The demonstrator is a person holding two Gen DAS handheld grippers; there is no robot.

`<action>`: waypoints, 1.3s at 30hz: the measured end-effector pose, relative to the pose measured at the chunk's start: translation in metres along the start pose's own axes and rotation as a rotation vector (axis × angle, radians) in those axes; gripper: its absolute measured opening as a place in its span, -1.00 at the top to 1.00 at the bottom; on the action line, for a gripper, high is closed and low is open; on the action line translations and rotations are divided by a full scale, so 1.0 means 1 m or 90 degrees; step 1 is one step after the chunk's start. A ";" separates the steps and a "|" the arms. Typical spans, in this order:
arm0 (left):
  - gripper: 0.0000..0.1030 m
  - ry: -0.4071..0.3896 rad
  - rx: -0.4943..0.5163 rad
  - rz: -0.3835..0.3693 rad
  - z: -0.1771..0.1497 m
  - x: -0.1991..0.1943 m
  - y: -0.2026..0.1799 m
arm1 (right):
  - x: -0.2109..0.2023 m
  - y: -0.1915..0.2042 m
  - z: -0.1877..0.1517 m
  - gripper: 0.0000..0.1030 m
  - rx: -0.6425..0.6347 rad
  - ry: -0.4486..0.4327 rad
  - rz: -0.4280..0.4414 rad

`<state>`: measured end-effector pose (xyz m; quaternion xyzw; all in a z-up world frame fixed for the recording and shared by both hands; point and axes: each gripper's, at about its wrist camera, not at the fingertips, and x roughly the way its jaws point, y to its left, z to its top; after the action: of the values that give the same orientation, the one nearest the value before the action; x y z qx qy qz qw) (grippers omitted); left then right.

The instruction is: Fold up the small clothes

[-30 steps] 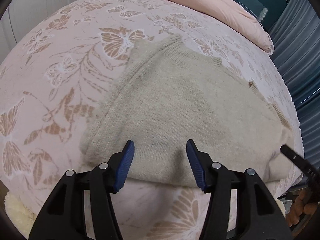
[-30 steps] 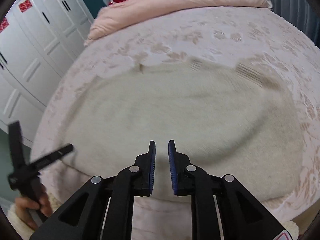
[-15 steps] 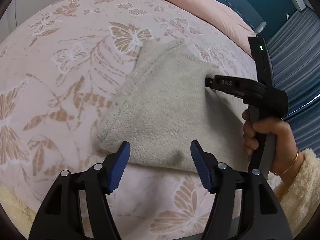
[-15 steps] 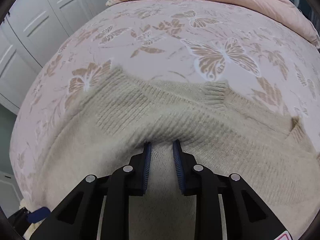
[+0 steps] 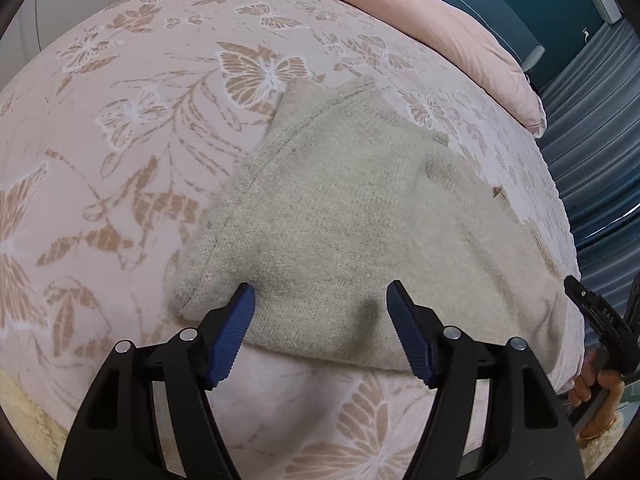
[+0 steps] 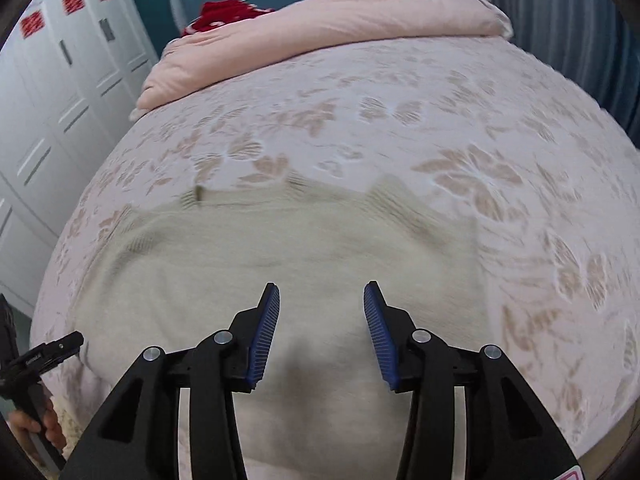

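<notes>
Sweater (image 5: 352, 216): I see it folded, lying flat on the bed (image 5: 132, 152), near the front edge.
Left tongs (image 5: 320, 300): mine hover over the sweater's near edge, jaws opening, nothing gripped.
Right tongs (image 6: 321, 300): I have them above the sweater (image 6: 280, 264), jaws opening, empty.
Quilt (image 6: 320, 28): pink, bunched at the bed's far end.
Wardrobe (image 6: 52, 92): white, beside the bed.

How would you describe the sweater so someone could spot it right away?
Start at the bed with the pink butterfly-print bedspread. Near its front edge lies the beige knit sweater, folded flat. It is the only plain, fuzzy knit there, unlike the smooth pink duvet at the far end.
</notes>
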<state>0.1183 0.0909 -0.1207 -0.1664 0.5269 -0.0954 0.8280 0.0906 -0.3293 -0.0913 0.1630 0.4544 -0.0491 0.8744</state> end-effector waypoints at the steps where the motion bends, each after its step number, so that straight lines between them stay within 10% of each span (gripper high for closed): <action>1: -0.29 0.002 0.005 0.007 -0.001 0.001 -0.004 | 0.003 -0.020 -0.002 0.52 0.023 0.008 -0.003; 4: -0.29 0.007 0.029 0.012 -0.005 -0.003 -0.020 | 0.032 -0.060 -0.005 1.00 0.028 0.056 -0.088; 8: -0.30 0.011 0.069 0.026 -0.009 -0.013 -0.039 | 0.023 -0.087 -0.003 1.00 0.144 0.015 -0.072; 15: -0.42 0.017 0.021 0.031 -0.015 -0.019 -0.020 | 0.004 -0.073 0.000 0.54 0.137 -0.017 -0.058; 18: -0.42 0.022 0.007 0.034 -0.019 -0.018 -0.018 | 0.010 -0.057 0.026 -0.40 0.092 -0.023 -0.056; 20: -0.42 0.019 0.016 0.032 -0.022 -0.021 -0.022 | 0.032 -0.043 0.042 -0.57 0.036 0.010 -0.082; 21: -0.42 0.018 0.024 0.033 -0.023 -0.022 -0.025 | 0.048 -0.036 0.046 -0.39 -0.003 0.034 -0.096; 23: -0.42 0.015 0.042 0.037 -0.023 -0.024 -0.030 | 0.075 -0.027 0.046 0.86 -0.057 0.094 -0.102; 29: -0.46 0.012 0.050 0.025 -0.019 -0.022 -0.032 | 0.029 -0.057 0.070 0.88 0.118 -0.056 0.058; 32: -0.46 0.031 0.020 0.019 -0.016 -0.010 -0.028 | 0.079 -0.082 0.061 0.85 0.151 0.096 -0.043; 35: -0.53 0.024 -0.012 -0.001 -0.015 -0.010 -0.020 | 0.053 -0.077 0.042 0.49 0.156 0.041 -0.032; 37: -0.66 0.012 -0.039 -0.005 -0.016 -0.014 -0.009 | 0.020 -0.071 0.021 -0.14 0.159 -0.001 -0.041; 39: -0.67 0.008 -0.080 -0.019 -0.016 -0.015 0.006 | -0.010 -0.069 -0.009 -0.15 0.171 -0.028 -0.043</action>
<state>0.0970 0.0990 -0.1169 -0.2257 0.5344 -0.0753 0.8110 0.0609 -0.3920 -0.1046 0.2619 0.4294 -0.1429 0.8524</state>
